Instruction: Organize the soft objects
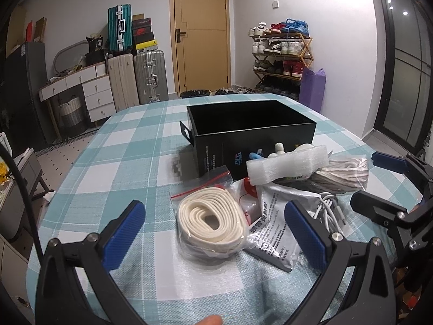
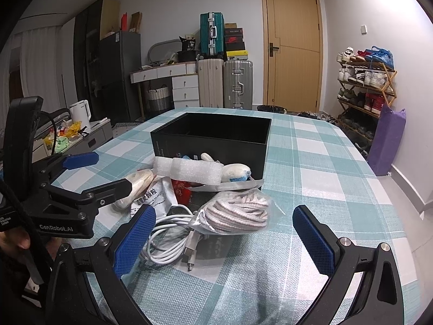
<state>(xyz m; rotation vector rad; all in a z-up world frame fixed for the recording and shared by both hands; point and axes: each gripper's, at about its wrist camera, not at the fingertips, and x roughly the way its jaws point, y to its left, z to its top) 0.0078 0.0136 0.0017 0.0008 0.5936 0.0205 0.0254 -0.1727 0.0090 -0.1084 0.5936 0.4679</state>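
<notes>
A: Progress check. The black box (image 1: pixel 251 124) stands open ahead of both tools, and what I can see of its inside is dark and bare. Nothing looks stowed yet.

B: Agreed. The whole pile sits on the checked tablecloth (image 1: pixel 130 162) between the tools and the box. Left gripper (image 1: pixel 215 233) spread wide, holding nothing; the bagged cream strap coil (image 1: pixel 211 220) lies right between its fingers.

A: Right gripper (image 2: pixel 224 238) likewise spread and empty. Just ahead of it: the bagged striped cord (image 2: pixel 235 211), with the white cable (image 2: pixel 167 241) by its left finger.

B: Further out, resting on the pile against the box front: a white foam block (image 2: pixel 189 172) and a small plush piece (image 2: pixel 235 172), white with blue. A printed foil pouch (image 1: pixel 273 224) lies under the left tool's right finger.

A: Condition: everything limp, bagged or crinkly, heaped and overlapping. My judgement: all of it is left to do.
</notes>
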